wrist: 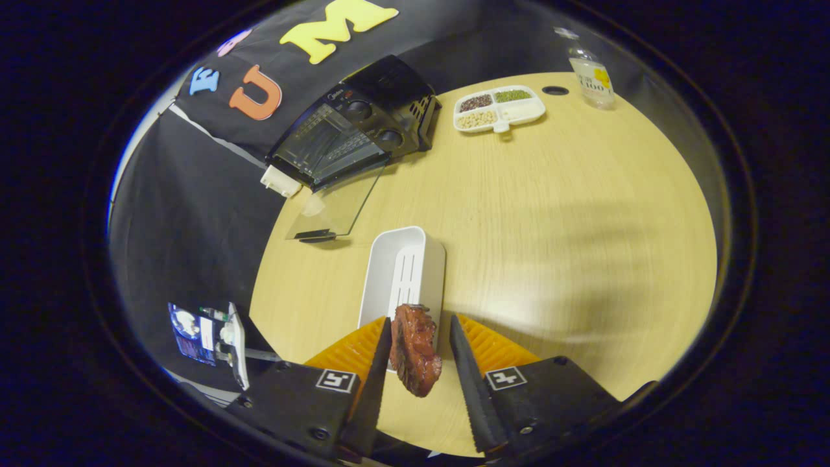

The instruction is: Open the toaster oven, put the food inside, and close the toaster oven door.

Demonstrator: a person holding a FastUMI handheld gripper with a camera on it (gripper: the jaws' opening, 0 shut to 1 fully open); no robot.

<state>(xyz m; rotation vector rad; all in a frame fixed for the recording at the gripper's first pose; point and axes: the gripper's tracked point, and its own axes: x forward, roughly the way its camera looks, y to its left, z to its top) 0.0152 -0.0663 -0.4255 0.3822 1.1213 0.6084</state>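
On the round pale wooden table (551, 214) the black toaster oven (363, 123) stands with its glass door (337, 204) dropped open, ready for the reddish-brown slab of meat (414, 347) lifted above the white plastic tray (403, 275), the gripper (420, 340) apparently pinching it between narrowly parted fingers.

I can't make out any readable text: the toaster oven (363, 120) badge and the bottle (591, 76) label at the desk's far edge are blurred.
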